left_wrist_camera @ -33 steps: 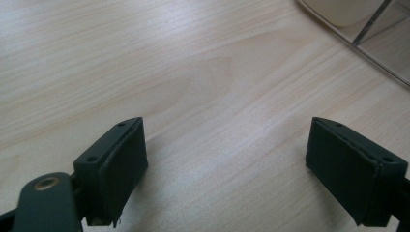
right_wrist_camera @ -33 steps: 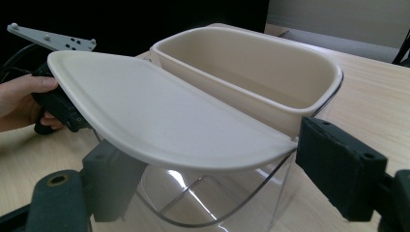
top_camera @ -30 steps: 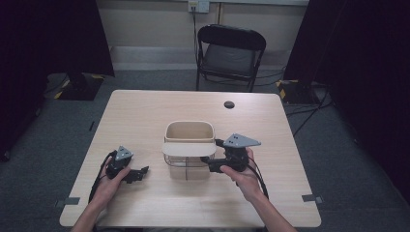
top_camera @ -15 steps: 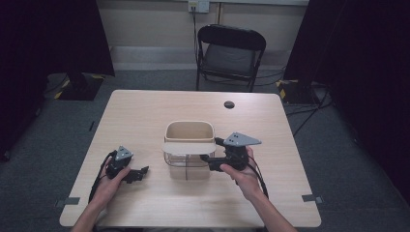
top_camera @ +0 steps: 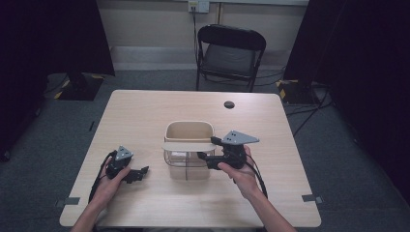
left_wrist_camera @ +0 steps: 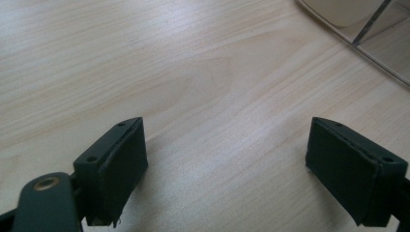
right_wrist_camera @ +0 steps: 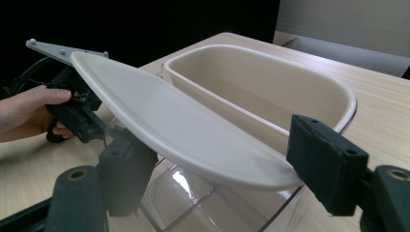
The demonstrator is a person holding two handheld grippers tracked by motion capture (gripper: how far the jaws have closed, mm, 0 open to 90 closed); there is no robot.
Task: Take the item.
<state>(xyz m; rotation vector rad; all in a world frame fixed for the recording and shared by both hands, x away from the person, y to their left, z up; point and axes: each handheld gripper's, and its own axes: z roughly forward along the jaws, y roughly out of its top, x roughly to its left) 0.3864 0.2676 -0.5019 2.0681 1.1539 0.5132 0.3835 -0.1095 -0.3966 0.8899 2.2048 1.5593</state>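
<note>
Right gripper point(right_wrist_camera: 217, 179) jaws gape wide around the lid point(right_wrist_camera: 179, 125), not pinching it; lid sits tilted over the bin point(top_camera: 188, 145) mid-tabletop point(top_camera: 145, 111). Left gripper point(left_wrist_camera: 227, 169), wide open and empty, hangs over bare wood left of the bin.

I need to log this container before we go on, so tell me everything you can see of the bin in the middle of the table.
The bin stands upright near the middle of the wooden table. Its lower body looks like clear plastic with an inner divider, and a beige tub sits in its far half, seemingly empty. A pale flat lid panel lies tilted over the near half. The right gripper is at its right side, jaws apart around the lid's edge; contact is unclear. The left gripper rests apart, open.
</note>
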